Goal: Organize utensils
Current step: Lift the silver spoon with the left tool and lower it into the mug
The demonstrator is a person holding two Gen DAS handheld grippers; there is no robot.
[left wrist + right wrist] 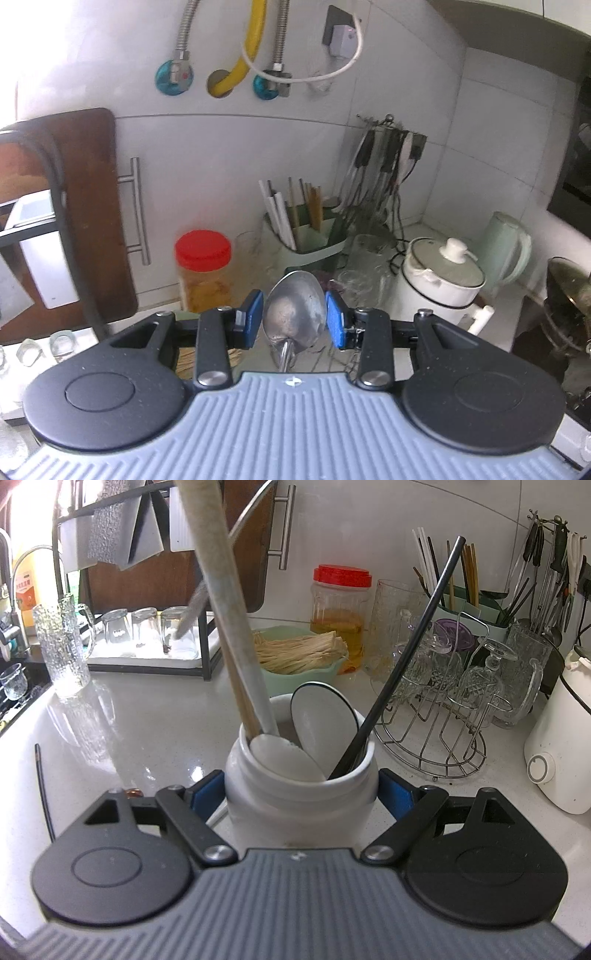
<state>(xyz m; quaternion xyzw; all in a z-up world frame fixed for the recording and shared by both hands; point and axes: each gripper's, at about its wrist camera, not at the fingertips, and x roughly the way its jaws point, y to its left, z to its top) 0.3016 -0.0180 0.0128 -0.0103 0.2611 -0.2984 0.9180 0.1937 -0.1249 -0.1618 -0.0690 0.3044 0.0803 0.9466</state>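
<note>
Your left claw point(294, 319) is clamped on the metal spoon point(295, 308) by its bowl, lifted clear of the bench so you can carry it to a holder. Your right claw point(301, 794) grips the white jar point(301, 786) on the bench point(147, 720), steadying it because spoons and chopsticks already lean inside.

silver spoon point(295, 306) between blue pads point(255, 319) — white jar point(301, 794), red-lidded amber jar point(341, 607).

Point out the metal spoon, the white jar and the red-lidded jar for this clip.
metal spoon point(295, 306): left wrist view, on the back of its bowl, between the blue pads.
white jar point(301, 794): right wrist view, on its front wall below the rim.
red-lidded jar point(341, 576): right wrist view, on the red lid.
</note>
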